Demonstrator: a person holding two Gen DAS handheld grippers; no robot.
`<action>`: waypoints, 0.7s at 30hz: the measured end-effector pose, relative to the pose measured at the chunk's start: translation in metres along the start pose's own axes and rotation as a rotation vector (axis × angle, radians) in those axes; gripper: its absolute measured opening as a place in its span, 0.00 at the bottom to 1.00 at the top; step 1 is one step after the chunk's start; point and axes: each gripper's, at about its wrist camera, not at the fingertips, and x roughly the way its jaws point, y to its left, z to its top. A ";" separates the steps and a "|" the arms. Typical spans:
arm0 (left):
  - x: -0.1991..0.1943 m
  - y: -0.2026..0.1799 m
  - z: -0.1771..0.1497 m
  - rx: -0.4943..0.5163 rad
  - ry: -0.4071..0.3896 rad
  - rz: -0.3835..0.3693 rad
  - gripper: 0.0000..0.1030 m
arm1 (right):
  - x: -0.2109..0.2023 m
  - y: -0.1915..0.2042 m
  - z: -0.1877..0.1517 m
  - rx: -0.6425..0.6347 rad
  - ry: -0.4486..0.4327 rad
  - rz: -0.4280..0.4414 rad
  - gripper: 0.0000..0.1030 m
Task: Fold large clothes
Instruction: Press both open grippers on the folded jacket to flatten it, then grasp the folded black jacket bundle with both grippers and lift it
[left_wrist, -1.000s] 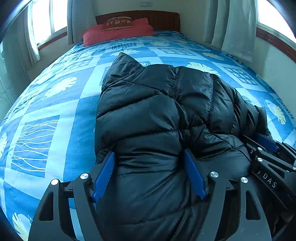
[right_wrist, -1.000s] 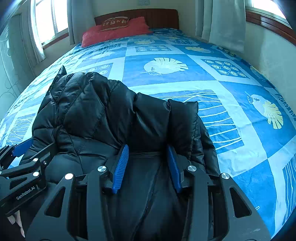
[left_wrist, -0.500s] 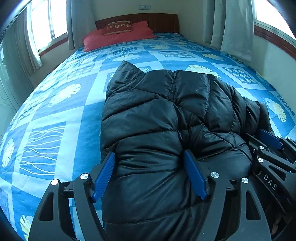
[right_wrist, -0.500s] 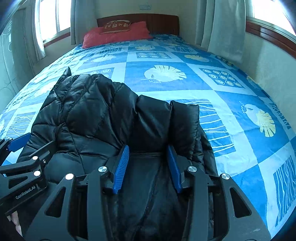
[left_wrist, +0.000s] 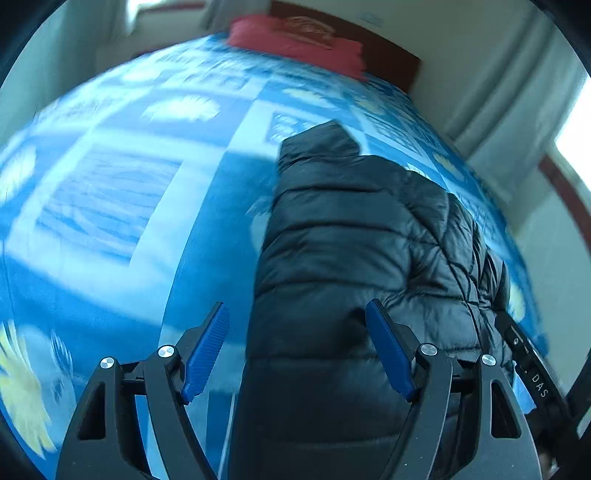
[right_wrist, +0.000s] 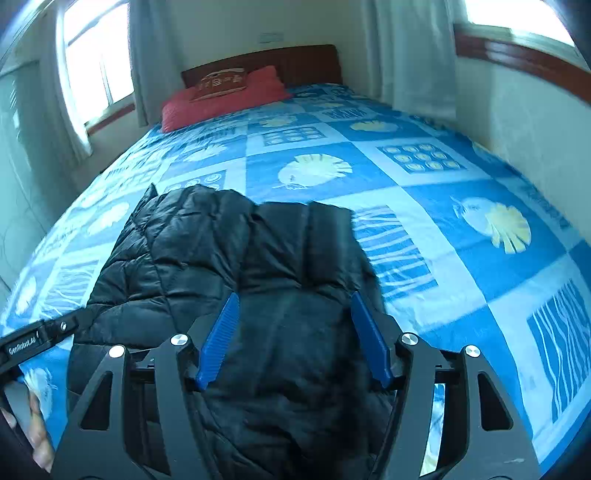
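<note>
Lay on the bed with the blue patterned quilt cover (right_wrist: 461, 206), near its foot end: the bulky black quilted puffer jacket (right_wrist: 229, 251), bunched and partly folded over itself. Rested far off at the dark wooden headboard (right_wrist: 306, 62): a red pillow (right_wrist: 221, 99). Hovered over the jacket's near edge: the left gripper (left_wrist: 297, 349), blue fingers (left_wrist: 207, 347) spread wide, gripping nothing. Likewise the right gripper (right_wrist: 293, 336), fingers apart above black fabric.
</note>
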 end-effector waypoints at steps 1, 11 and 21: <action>-0.001 0.003 -0.002 -0.026 0.003 -0.006 0.73 | 0.000 -0.006 -0.001 0.025 0.007 0.001 0.62; 0.024 0.032 -0.011 -0.319 0.073 -0.208 0.81 | 0.030 -0.042 -0.007 0.237 0.101 0.134 0.74; 0.050 0.047 -0.016 -0.449 0.139 -0.358 0.91 | 0.073 -0.076 -0.022 0.445 0.219 0.324 0.94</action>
